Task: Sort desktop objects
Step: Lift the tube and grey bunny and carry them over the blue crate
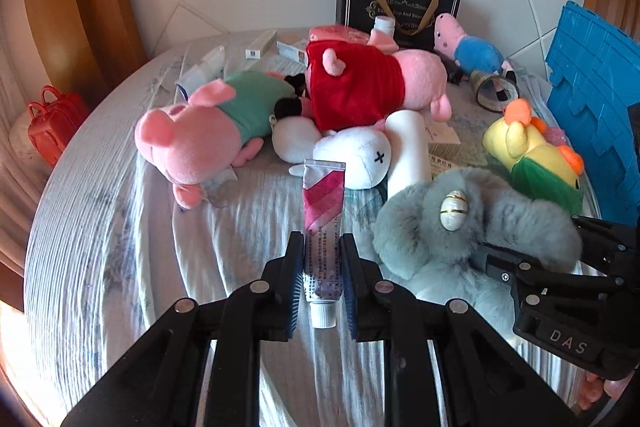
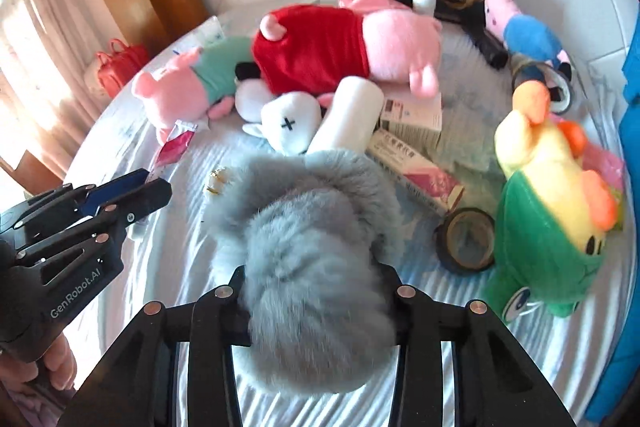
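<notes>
A pink-and-white tube [image 1: 323, 211] with a white cap stands upright between the pads of my left gripper [image 1: 322, 243], which is shut on its lower half above the striped cloth [image 1: 120, 227]. The right wrist view shows that same gripper [image 2: 148, 187] at the left with the tube [image 2: 176, 143] sticking out. My right gripper [image 2: 316, 275] is shut on a grey furry piece [image 2: 312, 227] with a pearl bead [image 2: 216, 181]; the fur hides its fingertips. In the left wrist view the furry piece [image 1: 432, 239] sits at the right, with the right gripper [image 1: 500, 267] behind it.
Plush toys crowd the far side: a pig in green [image 1: 192, 135], a pig in red [image 1: 360, 83], a white toy [image 1: 352, 155], a small blue pig [image 1: 472, 51], a yellow-green one [image 2: 560, 195]. A white cylinder [image 2: 348, 115], boxes [image 2: 416, 163], a tape roll [image 2: 468, 239], a black bag [image 1: 400, 3] and a blue crate [image 1: 600, 99] surround them.
</notes>
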